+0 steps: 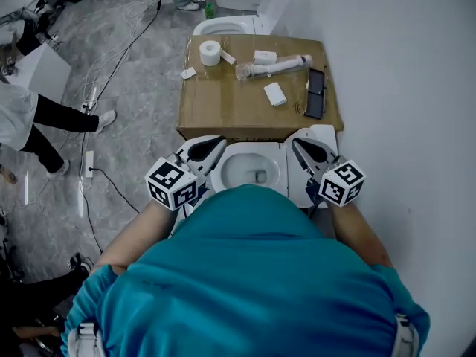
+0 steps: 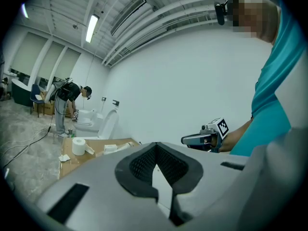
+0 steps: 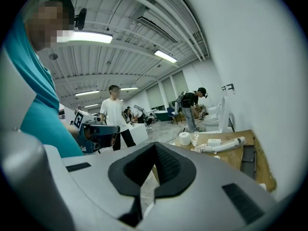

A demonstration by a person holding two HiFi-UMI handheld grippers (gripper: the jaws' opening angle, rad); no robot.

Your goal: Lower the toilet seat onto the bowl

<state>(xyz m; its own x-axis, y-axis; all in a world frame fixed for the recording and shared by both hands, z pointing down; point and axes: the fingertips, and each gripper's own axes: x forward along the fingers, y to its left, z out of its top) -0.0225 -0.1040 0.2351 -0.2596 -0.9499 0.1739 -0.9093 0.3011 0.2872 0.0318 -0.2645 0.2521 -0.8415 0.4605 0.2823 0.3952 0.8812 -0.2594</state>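
Observation:
In the head view a white toilet [image 1: 253,171] stands right below me, partly hidden by my teal shirt. Its seat [image 1: 279,171] looks flat around the bowl opening. My left gripper [image 1: 216,144] hovers over the bowl's left rim and my right gripper [image 1: 300,145] over its right rim; both point away from me. Each is shut with nothing between its pads. The left gripper view shows its own jaws [image 2: 156,170] meeting, with the right gripper [image 2: 204,138] across from it. In the right gripper view the jaws [image 3: 149,177] also meet, and the left gripper [image 3: 94,129] shows beyond.
A cardboard sheet [image 1: 238,106] lies behind the toilet with a paper roll [image 1: 210,52], a white tube [image 1: 279,67], a small white box [image 1: 274,94] and a black phone [image 1: 316,93] on it. The white wall [image 1: 401,88] runs close on the right. Cables [image 1: 93,169] and people stand left.

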